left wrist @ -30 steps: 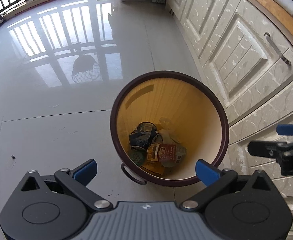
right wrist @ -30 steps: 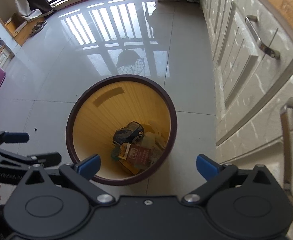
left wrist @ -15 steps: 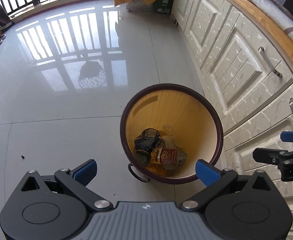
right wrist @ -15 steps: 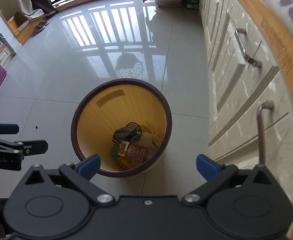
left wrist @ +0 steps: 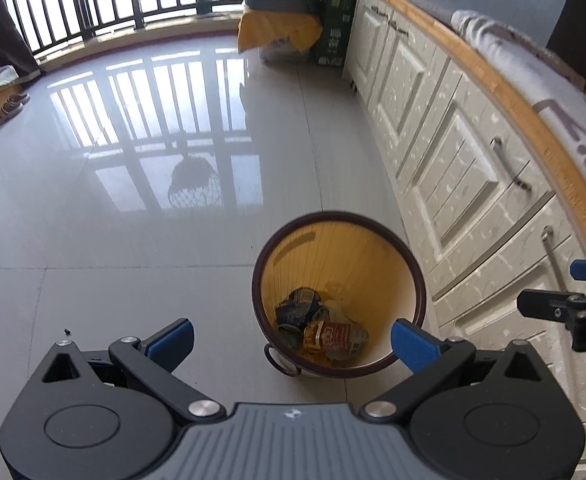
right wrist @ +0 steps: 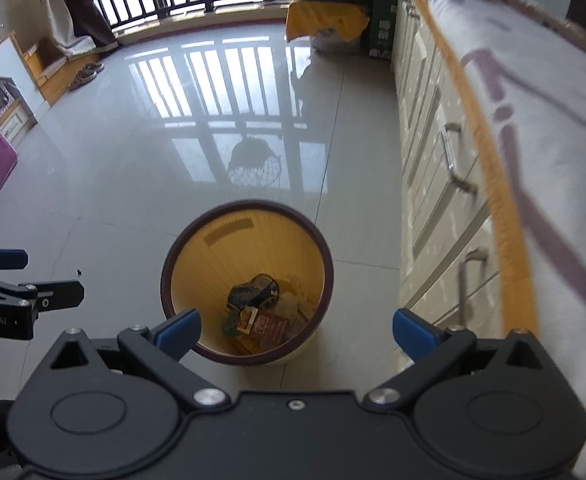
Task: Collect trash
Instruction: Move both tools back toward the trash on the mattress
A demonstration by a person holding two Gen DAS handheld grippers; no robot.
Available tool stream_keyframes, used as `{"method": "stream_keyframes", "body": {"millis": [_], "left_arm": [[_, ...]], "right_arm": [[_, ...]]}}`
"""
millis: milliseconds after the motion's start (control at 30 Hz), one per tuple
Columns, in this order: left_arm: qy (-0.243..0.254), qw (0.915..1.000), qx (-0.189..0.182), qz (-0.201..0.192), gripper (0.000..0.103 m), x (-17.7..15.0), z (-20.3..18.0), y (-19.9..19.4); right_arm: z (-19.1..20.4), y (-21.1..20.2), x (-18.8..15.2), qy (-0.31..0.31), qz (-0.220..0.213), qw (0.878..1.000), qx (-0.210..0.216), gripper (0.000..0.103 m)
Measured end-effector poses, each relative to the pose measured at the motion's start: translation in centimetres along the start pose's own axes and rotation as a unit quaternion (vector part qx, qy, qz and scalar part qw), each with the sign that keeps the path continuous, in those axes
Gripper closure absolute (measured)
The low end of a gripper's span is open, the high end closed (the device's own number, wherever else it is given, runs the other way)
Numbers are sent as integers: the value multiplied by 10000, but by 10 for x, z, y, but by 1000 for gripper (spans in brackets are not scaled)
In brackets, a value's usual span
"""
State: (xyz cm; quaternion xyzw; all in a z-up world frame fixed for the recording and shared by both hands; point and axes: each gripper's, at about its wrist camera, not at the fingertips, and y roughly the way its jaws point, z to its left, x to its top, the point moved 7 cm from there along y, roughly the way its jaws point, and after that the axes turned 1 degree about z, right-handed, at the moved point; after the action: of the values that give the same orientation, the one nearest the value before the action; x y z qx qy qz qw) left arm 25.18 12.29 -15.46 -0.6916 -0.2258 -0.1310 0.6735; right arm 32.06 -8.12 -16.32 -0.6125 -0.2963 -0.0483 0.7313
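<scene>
Both the left claw (left wrist: 291, 340) and right claw (right wrist: 297, 330) gape wide, seemingly empty.

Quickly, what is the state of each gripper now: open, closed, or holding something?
Left gripper: open, holding nothing.
Right gripper: open, holding nothing.

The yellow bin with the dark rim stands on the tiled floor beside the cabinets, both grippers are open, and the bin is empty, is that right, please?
Not quite: the bin is not empty. The left wrist view shows crushed cans and wrappers lying at its bottom. The rest holds: left gripper and right gripper are open.
</scene>
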Motion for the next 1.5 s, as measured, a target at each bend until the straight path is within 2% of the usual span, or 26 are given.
{"method": "stream_keyframes", "body": {"millis": [433, 900, 1167, 1500], "left_arm": [[53, 9974, -59, -710, 0, 11, -22, -69], [214, 9879, -309, -1503, 0, 21, -60, -136], [333, 9801, -462, -1900, 0, 27, -89, -160], [697, 9699, -768, -2201, 0, 29, -151, -168]], "right_arm": [[-5, -84, 7, 123, -790, 9968, -58, 0], [-27, -159, 0, 276, -1608, 9863, -257, 0], [-59, -197, -14, 437, -2032, 9770, -474, 0], [-119, -241, -43, 833, -2511, 9595, -969, 0]]}}
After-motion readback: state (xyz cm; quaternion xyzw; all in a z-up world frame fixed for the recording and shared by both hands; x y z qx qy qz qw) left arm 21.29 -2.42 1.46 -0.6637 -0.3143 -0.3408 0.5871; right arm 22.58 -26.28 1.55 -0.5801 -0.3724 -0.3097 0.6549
